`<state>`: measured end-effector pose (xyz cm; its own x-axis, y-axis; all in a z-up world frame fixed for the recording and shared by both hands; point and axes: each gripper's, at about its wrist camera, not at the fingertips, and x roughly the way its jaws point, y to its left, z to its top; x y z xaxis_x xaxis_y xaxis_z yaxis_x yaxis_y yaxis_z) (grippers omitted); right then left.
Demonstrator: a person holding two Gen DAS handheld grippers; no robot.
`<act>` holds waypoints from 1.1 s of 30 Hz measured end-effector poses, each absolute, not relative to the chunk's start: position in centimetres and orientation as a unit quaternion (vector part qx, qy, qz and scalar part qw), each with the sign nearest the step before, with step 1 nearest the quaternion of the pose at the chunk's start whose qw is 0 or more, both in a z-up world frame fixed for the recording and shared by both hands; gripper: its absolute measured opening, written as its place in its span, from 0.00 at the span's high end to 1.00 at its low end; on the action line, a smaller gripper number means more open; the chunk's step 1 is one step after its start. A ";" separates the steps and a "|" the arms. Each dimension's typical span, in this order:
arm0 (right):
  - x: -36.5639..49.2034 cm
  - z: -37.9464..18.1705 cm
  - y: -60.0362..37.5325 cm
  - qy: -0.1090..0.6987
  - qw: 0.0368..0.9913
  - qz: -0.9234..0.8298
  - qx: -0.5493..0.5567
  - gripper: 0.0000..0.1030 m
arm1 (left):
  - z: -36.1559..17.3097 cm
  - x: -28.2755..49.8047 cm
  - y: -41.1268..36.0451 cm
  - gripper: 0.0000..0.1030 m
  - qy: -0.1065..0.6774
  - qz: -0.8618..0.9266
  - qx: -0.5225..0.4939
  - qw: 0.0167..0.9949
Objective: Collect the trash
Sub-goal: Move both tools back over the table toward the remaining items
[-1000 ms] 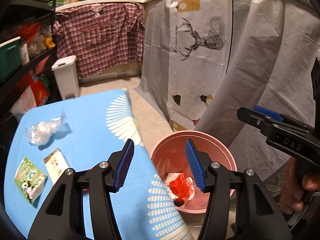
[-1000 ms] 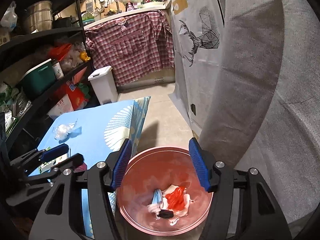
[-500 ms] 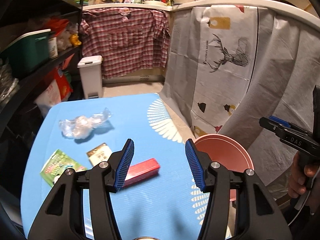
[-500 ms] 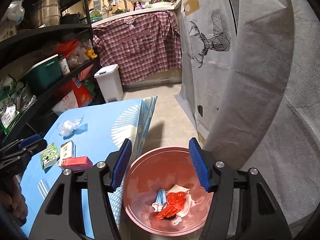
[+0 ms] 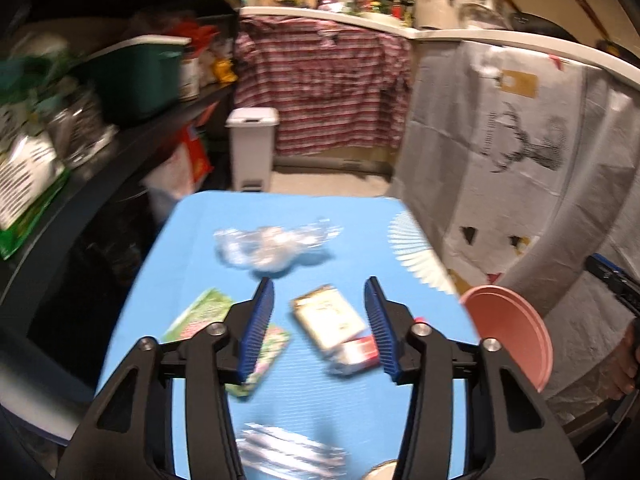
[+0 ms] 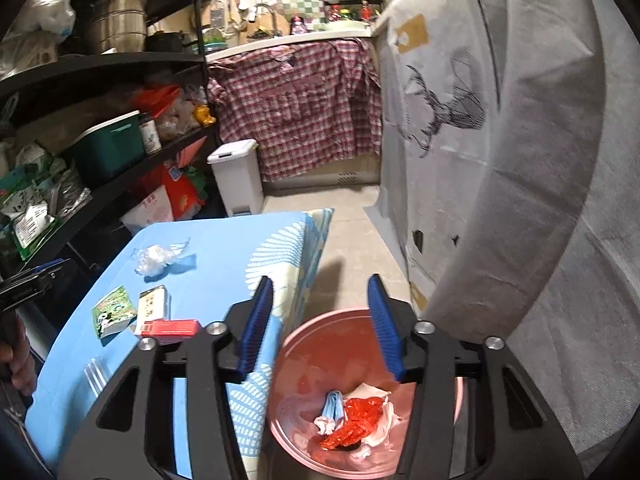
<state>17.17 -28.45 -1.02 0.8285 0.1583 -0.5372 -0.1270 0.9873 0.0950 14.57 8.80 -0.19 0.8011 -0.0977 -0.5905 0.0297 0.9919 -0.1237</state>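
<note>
Trash (image 6: 356, 424) inside the pink bin (image 6: 296, 344) shows only past the spread right tool (image 6: 320, 324); left tool (image 5: 318, 328), blurred, seems spread too.

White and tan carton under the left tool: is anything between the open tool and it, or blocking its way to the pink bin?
Nothing visible does. The left tool is open above the white and tan carton, with a red box touching its near end. The round pink plastic bin sits open past the blue table's edge.

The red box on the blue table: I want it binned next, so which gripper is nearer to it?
Left. The left gripper hangs open right over the red box. The right gripper is open above the pink bin, off the table edge.
</note>
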 end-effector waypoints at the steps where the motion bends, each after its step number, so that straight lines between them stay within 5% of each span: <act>1: 17.2 -1.1 -28.2 0.283 0.955 0.079 0.027 0.67 | -0.4 14.6 10.2 0.61 0.316 -0.021 -0.059 0.947; 5: 18.1 -1.5 -26.4 0.290 0.950 0.109 0.034 0.77 | -1.1 14.4 14.0 0.67 0.324 0.019 -0.079 0.943; 12: 19.6 -2.6 -21.6 0.302 0.938 0.162 0.040 0.77 | -4.0 14.6 17.3 0.68 0.353 0.053 -0.087 0.930; 33: 23.0 -8.5 -7.3 0.362 0.891 0.273 -0.010 0.45 | -8.2 16.6 17.9 0.67 0.393 0.046 -0.094 0.914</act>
<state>23.01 -7.34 -8.50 0.5885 0.4789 -0.6514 -0.4933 0.8511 0.1800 16.60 17.91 -8.16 0.6872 0.0106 -0.7264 -0.1582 0.9781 -0.1354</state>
